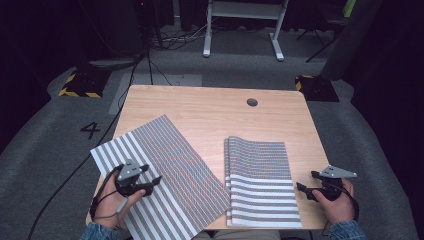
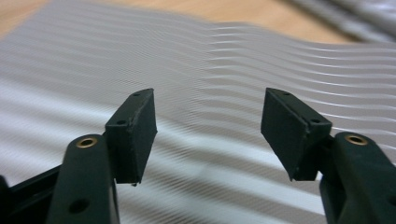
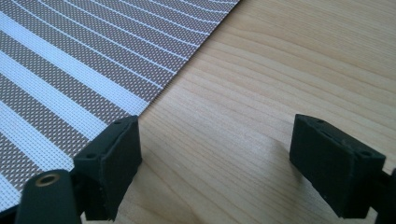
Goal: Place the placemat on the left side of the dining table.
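Two striped mats flat on wooden table.

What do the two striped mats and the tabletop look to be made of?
Striped mats, the loose one and the stack: apparently woven vinyl or plastic mesh, matte; the right gripper view shows a fine dotted weave. Table: light wood or wood-look laminate, smooth, with visible grain lines.

In the high view, the near corner of the left striped mat is cut off by the bottom edge, and part of it is covered by the left gripper. In the left gripper view, its far stripes are blurred.
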